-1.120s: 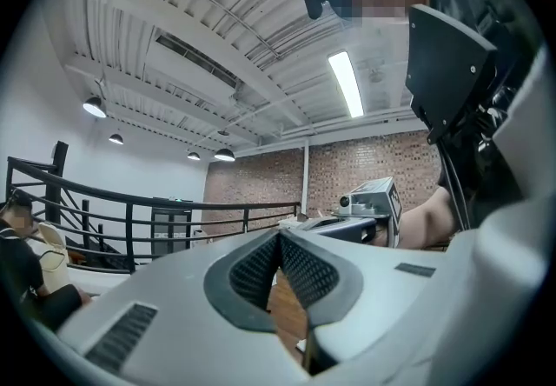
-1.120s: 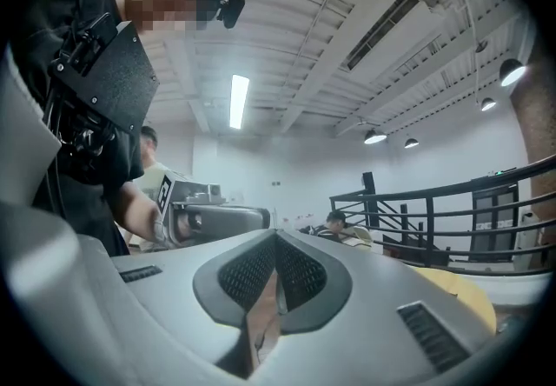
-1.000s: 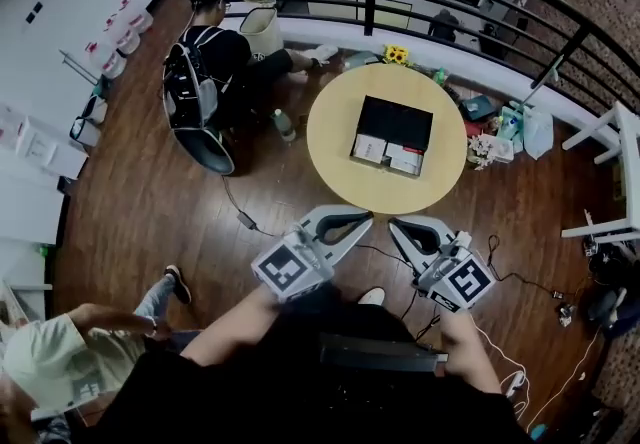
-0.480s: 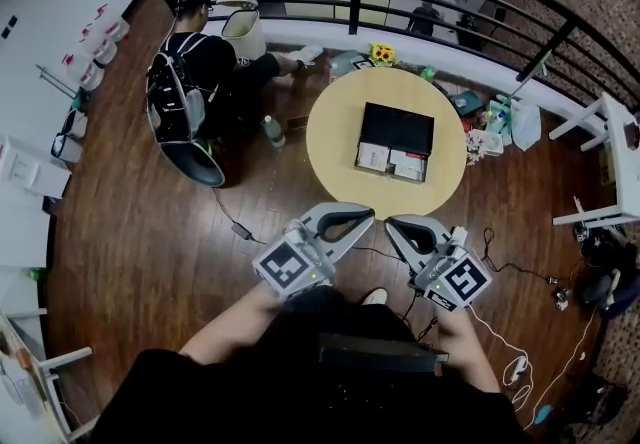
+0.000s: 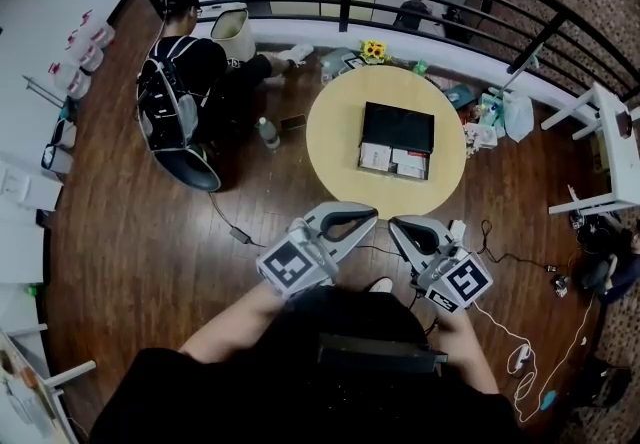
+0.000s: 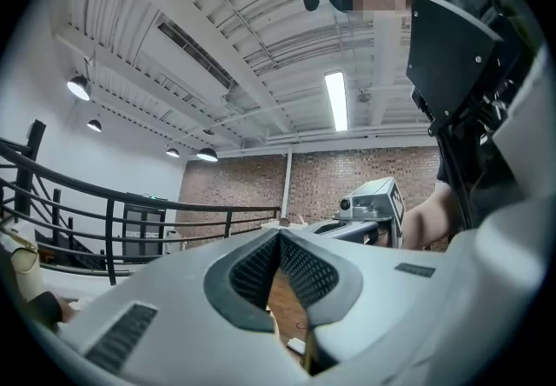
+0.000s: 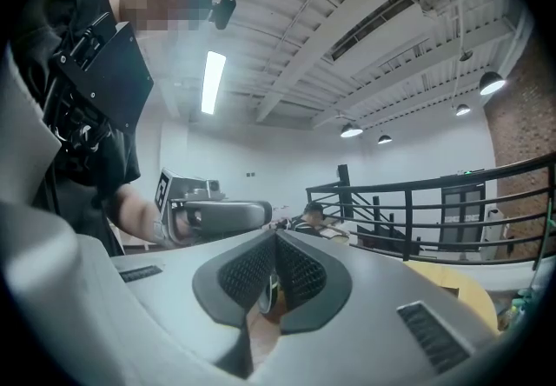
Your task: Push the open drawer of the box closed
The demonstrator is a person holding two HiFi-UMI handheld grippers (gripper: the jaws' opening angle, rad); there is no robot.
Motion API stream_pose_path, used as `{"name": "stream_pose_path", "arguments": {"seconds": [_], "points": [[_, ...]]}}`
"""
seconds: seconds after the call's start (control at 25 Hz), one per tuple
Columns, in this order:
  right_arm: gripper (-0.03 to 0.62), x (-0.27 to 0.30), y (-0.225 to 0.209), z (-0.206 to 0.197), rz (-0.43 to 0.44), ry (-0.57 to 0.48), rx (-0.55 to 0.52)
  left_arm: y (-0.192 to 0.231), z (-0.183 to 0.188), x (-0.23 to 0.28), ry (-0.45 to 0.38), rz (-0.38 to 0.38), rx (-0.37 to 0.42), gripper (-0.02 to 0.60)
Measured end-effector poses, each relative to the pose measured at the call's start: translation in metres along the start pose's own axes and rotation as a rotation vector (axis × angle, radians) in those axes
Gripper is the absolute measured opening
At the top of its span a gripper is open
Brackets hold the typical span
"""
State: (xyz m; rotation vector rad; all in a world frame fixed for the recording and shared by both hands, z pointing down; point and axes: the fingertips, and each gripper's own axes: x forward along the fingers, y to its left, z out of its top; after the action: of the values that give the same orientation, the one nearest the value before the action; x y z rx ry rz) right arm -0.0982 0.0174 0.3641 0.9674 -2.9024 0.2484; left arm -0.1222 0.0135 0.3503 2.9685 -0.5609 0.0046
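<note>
Left gripper (image 5: 368, 217), right gripper (image 5: 396, 226): jaws closed, empty. Drawer (image 5: 391, 160) of box (image 5: 398, 122) well ahead, open toward them; right better aligned.

Nothing here can be read as words or numbers. The cube on the left tool (image 5: 368, 217) carries a black-and-white square marker (image 5: 290, 267), a blocky pattern with no letters, and the right tool (image 5: 395, 225) has a second marker (image 5: 462, 282) of the same kind. On the table (image 5: 335, 137), the black box (image 5: 397, 124) shows white cards (image 5: 375, 154) at its near end, but any print on them is too small to make out.
</note>
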Motion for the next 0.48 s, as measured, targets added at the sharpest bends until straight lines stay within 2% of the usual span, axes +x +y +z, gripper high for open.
{"name": "stream_pose_path", "arguments": {"seconds": [0.24,0.48], "points": [[0.005,-0.007,-0.023,-0.012,-0.019,0.008,0.019,0.007,-0.009,0.02,0.011,-0.008,-0.001,0.031],[0.005,-0.019,-0.071,-0.017,0.005,-0.006,0.035,0.017,-0.014,0.063,0.03,0.02,-0.005,0.031]]}}
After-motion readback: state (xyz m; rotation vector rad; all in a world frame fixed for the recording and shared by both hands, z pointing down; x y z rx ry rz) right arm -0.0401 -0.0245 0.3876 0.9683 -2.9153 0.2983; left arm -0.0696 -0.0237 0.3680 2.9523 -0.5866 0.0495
